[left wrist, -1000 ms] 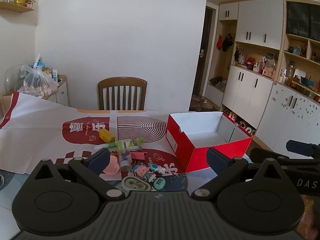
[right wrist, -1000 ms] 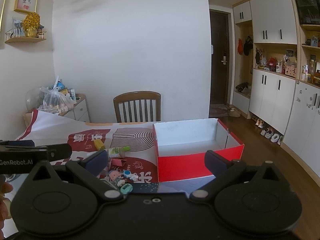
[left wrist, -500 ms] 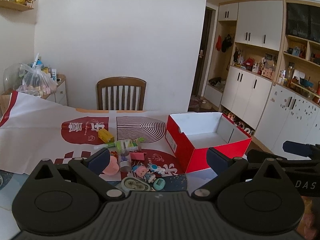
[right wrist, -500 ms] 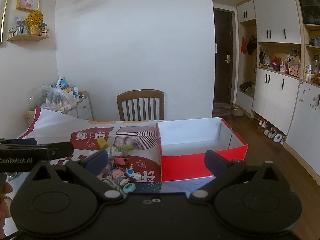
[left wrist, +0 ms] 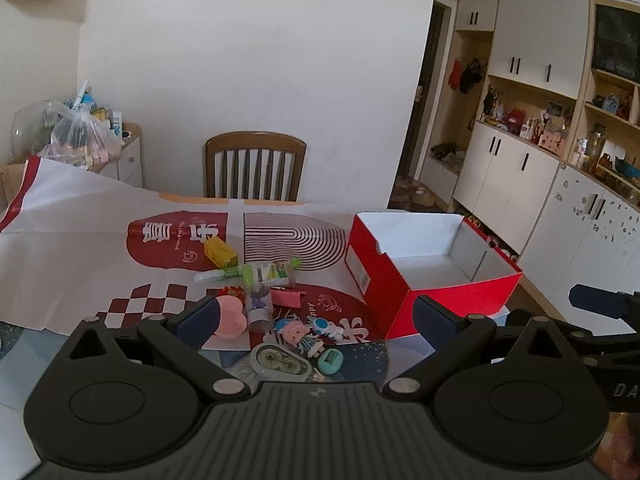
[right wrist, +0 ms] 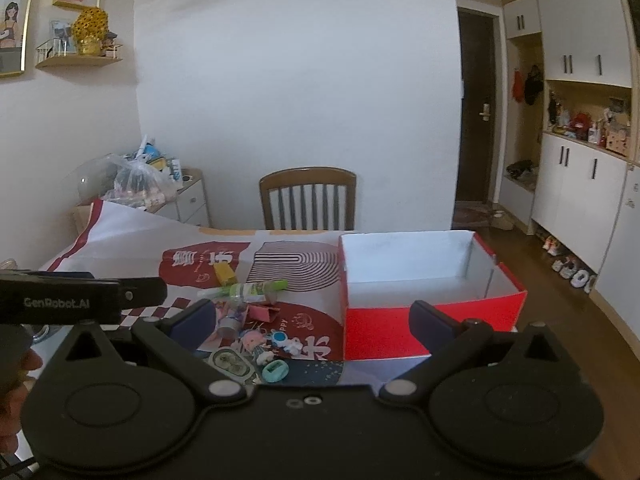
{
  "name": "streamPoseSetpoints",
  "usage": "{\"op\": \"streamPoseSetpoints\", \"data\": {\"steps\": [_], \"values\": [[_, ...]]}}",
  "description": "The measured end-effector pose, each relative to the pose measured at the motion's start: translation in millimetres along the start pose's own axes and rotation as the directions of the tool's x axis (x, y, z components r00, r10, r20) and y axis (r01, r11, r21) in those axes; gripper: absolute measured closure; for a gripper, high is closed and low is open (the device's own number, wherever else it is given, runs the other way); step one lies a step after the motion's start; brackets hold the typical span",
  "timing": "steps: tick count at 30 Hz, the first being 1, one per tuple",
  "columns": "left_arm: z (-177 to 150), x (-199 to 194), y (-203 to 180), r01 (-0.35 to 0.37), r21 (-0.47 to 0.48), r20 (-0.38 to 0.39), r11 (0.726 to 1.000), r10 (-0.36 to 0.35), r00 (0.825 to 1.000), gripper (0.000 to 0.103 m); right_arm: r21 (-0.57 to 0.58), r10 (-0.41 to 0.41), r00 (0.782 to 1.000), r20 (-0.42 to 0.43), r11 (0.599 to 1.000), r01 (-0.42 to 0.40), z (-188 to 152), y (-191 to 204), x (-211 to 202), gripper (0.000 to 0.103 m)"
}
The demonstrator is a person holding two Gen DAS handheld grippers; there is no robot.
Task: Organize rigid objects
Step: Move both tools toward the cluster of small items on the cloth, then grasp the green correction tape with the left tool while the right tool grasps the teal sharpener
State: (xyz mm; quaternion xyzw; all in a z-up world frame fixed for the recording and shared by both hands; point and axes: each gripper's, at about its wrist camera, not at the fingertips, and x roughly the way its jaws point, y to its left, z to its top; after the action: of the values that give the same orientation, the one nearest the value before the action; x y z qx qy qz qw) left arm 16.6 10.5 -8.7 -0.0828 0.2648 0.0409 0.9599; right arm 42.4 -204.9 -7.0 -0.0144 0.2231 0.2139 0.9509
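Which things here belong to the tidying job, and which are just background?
Job:
- red box, empty inside
- yellow block
- green-capped bottle
- pink heart-shaped case
- small doll
- teal sharpener
- oval tape dispenser
- left tool and right tool, both open and holding nothing

Background:
- wooden chair
- plastic bag
- white cabinets

The left gripper's point(left wrist: 314, 316) near finger hides part of the pink heart-shaped piece point(left wrist: 231, 317) — the right gripper's point(right wrist: 312, 318) body cuts off the oval tape dispenser point(right wrist: 232, 365); print on the green-labelled tube point(left wrist: 266, 273) is too small to read
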Motion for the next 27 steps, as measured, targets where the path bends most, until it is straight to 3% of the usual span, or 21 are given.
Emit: {"op": "streamPoseSetpoints", "data": {"steps": [7,15,27], "values": [[-7,37,18,-0.067,0.021,-0.009,0.998,0.068,0.998,0.0,-0.031,0.067,0.996,-0.055,0.997,-0.069,-4,-5,39,0.0],[-24,96,34,-0.097,-0.002,-0.115,0.995,0.096,0.989,0.0,-0.098,0.127,0.98,-0.152,0.985,-0.143,-19,-11,98,0.002],[-62,161,34,-0.082,0.022,-0.23,0.996,0.085,0.97,0.001,-0.201,0.205,0.921,-0.331,0.938,-0.282,-54,-10,172,0.015]]}}
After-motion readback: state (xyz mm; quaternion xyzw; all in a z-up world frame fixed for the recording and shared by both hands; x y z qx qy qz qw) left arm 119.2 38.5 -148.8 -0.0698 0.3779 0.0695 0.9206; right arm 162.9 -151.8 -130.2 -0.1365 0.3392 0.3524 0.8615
